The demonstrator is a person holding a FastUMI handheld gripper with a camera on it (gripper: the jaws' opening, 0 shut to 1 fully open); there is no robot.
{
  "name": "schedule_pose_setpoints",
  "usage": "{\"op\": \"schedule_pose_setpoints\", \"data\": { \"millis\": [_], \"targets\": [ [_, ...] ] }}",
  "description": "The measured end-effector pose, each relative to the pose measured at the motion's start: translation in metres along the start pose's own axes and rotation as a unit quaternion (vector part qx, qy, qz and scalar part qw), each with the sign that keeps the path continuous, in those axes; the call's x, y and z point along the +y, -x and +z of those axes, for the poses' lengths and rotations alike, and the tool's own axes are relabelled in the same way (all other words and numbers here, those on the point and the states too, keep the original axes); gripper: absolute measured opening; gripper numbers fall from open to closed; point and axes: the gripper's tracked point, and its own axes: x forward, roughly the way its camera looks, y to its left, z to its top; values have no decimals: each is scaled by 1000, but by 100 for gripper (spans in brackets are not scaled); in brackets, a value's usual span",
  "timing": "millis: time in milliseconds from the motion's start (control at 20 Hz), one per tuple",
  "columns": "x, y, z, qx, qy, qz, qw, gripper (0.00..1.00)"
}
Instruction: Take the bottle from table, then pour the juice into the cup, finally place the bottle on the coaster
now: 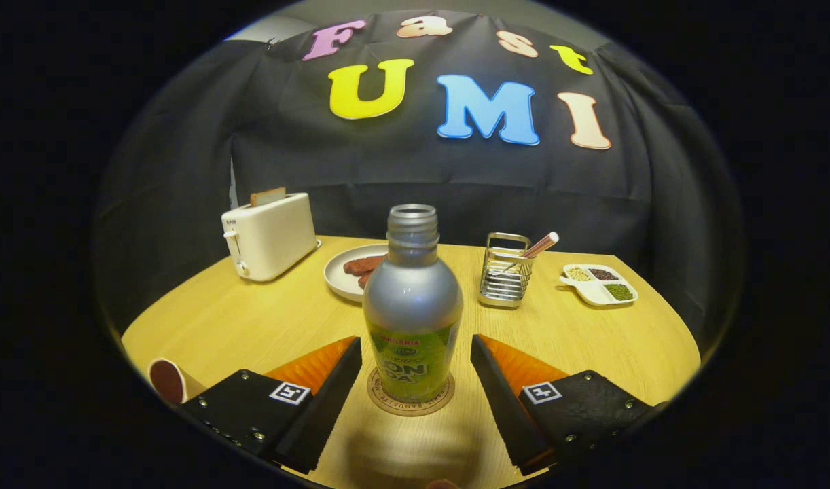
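Observation:
A silver bottle (pixel 413 305) with a green label and no cap stands upright on a round cork coaster (pixel 410 394). It sits between my two fingers, with a gap on each side. My gripper (pixel 415 353) is open and neither finger touches the bottle. A paper cup (pixel 168 380) with a dark inside lies at the table's near left edge, just beside my left finger (pixel 333 387).
On the far half of the wooden table (pixel 252 319) stand a white toaster (pixel 270 234) with a slice in it, a plate (pixel 344 275) of sausages behind the bottle, a wire holder (pixel 504 277) with a utensil, and a divided dish (pixel 598 283) of grains.

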Motion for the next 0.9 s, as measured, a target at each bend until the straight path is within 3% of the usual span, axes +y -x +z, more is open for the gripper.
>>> {"op": "schedule_pose_setpoints", "data": {
  "millis": [200, 600, 900],
  "targets": [
    [-7, 33, 40, -29, 2, -15, 999, 98],
    [-8, 147, 115, -122, 29, -13, 992, 98],
    [-11, 219, 136, -172, 29, -27, 984, 98]
  ]
}}
